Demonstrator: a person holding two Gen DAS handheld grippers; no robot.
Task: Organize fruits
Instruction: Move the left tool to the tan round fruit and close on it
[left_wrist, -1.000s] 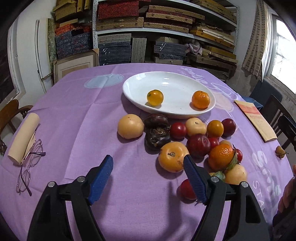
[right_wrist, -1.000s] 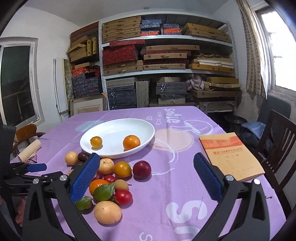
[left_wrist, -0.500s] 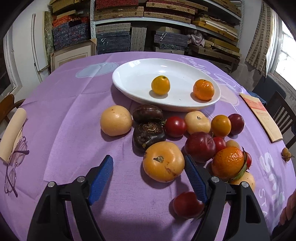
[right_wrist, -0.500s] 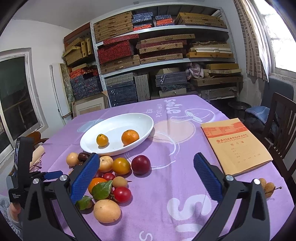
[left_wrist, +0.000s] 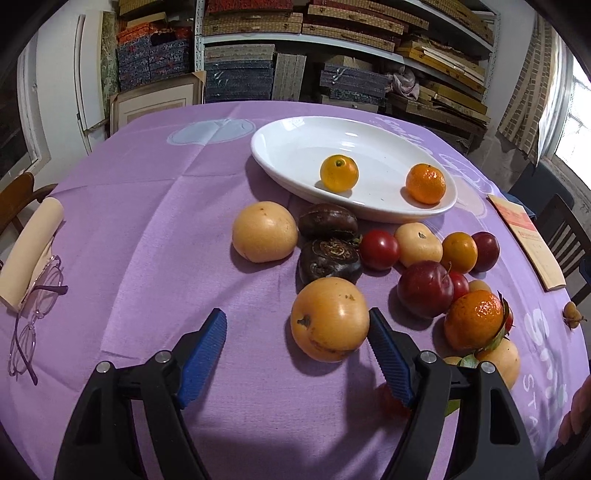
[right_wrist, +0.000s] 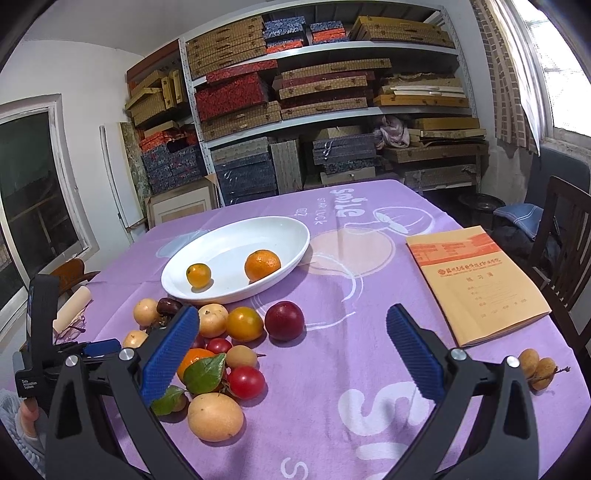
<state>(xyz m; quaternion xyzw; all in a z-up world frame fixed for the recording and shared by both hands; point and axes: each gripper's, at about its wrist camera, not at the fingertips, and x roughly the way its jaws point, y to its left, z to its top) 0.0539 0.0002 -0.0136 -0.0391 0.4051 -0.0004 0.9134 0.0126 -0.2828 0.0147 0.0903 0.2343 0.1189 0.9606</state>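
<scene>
We are reaching for the big yellow fruit with our left gripper, jaws apart; the right pad seems just beside its skin, the left pad well clear. Our judgement: slide toward twelve o'clock until both pads straddle it, close, then carry it to the white dish at about one o'clock. Our right gripper hangs spread and empty over the cloth. Count: two orange fruits in the dish, one dish, two dark fruits, roughly a dozen fruits loose
</scene>
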